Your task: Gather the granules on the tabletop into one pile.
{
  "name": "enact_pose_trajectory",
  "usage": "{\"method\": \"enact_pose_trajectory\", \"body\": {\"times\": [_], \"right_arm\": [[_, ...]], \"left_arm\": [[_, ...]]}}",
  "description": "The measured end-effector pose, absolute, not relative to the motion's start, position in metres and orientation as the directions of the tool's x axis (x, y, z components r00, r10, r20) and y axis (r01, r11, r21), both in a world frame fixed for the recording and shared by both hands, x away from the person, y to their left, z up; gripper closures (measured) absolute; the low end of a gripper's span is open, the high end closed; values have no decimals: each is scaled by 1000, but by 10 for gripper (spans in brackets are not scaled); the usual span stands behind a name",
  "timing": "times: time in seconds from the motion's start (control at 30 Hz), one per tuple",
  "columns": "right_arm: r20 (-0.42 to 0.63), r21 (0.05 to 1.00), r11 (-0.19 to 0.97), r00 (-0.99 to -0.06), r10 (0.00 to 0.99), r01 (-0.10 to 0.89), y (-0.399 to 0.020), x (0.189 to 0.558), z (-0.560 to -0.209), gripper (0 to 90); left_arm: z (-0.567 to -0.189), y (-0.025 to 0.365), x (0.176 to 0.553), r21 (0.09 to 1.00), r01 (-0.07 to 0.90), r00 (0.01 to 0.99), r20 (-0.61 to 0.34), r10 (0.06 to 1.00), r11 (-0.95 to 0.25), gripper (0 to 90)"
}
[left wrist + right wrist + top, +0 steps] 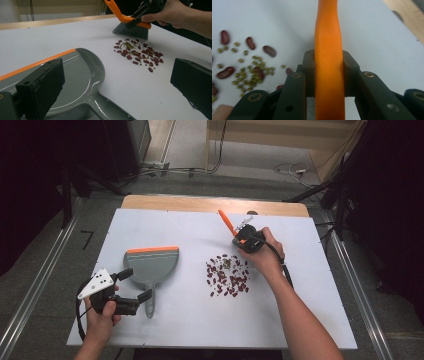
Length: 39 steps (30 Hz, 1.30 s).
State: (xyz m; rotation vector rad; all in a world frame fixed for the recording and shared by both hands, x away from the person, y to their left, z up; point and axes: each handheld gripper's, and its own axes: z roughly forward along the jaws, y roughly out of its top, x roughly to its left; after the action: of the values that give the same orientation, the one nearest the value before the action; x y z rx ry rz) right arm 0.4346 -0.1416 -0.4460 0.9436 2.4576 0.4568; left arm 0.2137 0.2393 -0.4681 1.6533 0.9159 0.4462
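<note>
If we push too hard with the brush [130,27] squeezed tight in our right gripper [246,240], the beans [227,275] may scatter past the dustpan [152,265] that our wide-open left gripper [131,287] has not grabbed yet

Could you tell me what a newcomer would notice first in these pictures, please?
Probably the scatter of dark red and small green beans right of centre on the white table, with the orange-handled brush clamped in the right tool just behind it. To the left lies the grey dustpan with its orange edge, the open left tool at its handle.
</note>
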Motion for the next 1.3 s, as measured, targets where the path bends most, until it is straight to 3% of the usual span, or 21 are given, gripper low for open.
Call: {"method": "enact_pose_trajectory", "body": {"times": [0.7, 1.03, 1.3], "right_arm": [[-187, 433, 735, -746, 640, 522, -133, 398, -445, 684], [-206, 440, 751, -758, 619, 493, -131, 386, -443, 687], [-143, 560, 671, -741, 656, 485, -146, 375, -415, 688]], "left_arm": [[-467, 239, 214, 942, 331, 628, -175, 758, -57, 0], [-467, 240, 214, 942, 331, 626, -174, 760, -57, 0], [-469, 243, 215, 941, 334, 619, -179, 765, -50, 0]]}}
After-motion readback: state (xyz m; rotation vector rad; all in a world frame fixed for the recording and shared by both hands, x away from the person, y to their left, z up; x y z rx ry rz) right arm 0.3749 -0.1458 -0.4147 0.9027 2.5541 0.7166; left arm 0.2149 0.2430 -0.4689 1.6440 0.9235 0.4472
